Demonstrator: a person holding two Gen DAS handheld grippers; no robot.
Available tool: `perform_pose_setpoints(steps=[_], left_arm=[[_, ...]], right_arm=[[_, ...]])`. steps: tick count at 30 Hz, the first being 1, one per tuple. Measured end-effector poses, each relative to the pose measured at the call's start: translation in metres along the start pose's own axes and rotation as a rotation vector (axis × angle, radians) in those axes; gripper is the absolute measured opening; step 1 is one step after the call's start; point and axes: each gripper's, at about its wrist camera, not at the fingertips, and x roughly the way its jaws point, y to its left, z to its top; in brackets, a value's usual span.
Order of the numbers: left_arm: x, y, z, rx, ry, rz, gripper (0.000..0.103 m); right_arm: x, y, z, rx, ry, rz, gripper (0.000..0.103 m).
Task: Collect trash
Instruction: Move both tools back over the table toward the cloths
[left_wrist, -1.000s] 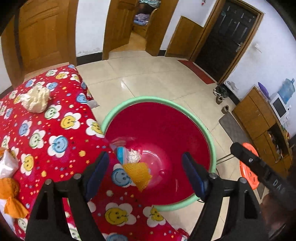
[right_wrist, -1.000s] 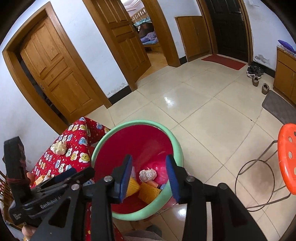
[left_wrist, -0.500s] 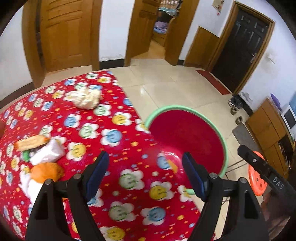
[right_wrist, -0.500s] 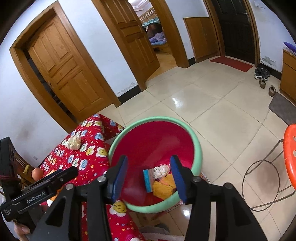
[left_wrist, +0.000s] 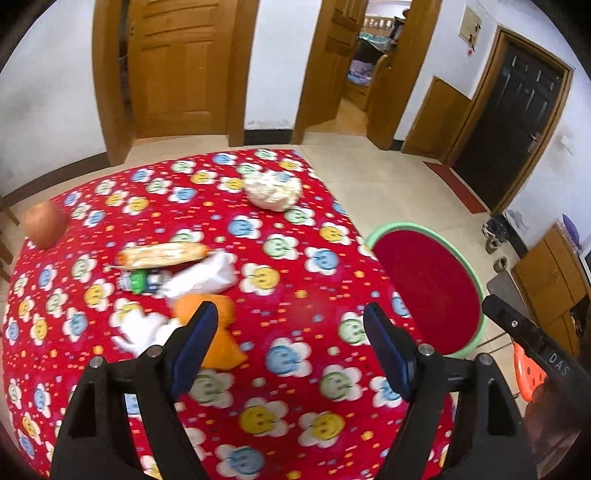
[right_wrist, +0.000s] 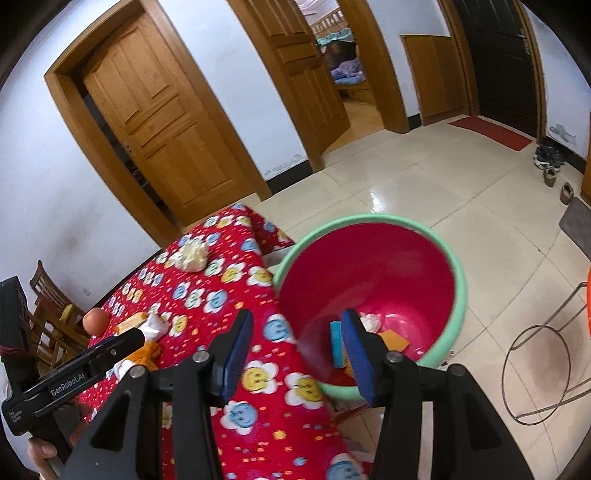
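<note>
On the red smiley-face tablecloth (left_wrist: 317, 229) lies the trash: a crumpled paper ball (left_wrist: 272, 190), a long snack wrapper (left_wrist: 164, 255), a white wrapper (left_wrist: 207, 276), an orange wrapper (left_wrist: 221, 332) and white tissue (left_wrist: 142, 328). My left gripper (left_wrist: 290, 319) hangs open above the cloth, just right of the orange wrapper, with nothing between its fingers. The red bin with a green rim (right_wrist: 369, 218) stands on the floor beside the table. It holds a blue piece (right_wrist: 336, 343), a paper wad (right_wrist: 370, 322) and yellow scraps (right_wrist: 396, 339). My right gripper (right_wrist: 297, 326) is open and empty over the table edge by the bin.
A round reddish fruit (left_wrist: 45, 229) and a small green item (left_wrist: 140, 281) also lie on the table. An orange stool (left_wrist: 530, 374) with a wire frame (right_wrist: 543, 369) stands right of the bin. Wooden chairs (right_wrist: 48, 295) stand at the table's far side. Tiled floor and doors lie beyond.
The left gripper has swung away from the bin to over the table's trash pile. The right gripper has drifted back from the bin toward the table edge, its jaws a little wider.
</note>
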Motion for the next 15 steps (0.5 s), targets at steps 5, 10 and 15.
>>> perform_pose_setpoints(steps=[5, 10, 15], left_arm=[[-0.012, 0.036, -0.007, -0.047, -0.022, 0.055, 0.080], [-0.017, 0.071, -0.016, -0.103, -0.024, 0.105, 0.080], [-0.018, 0.104, -0.025, -0.157, -0.018, 0.154, 0.080]], right_arm=[[0.011, 0.024, -0.009, -0.038, 0.025, 0.027, 0.053], [0.023, 0.046, -0.018, -0.064, 0.055, 0.058, 0.053], [0.040, 0.068, -0.027, -0.074, 0.095, 0.102, 0.053]])
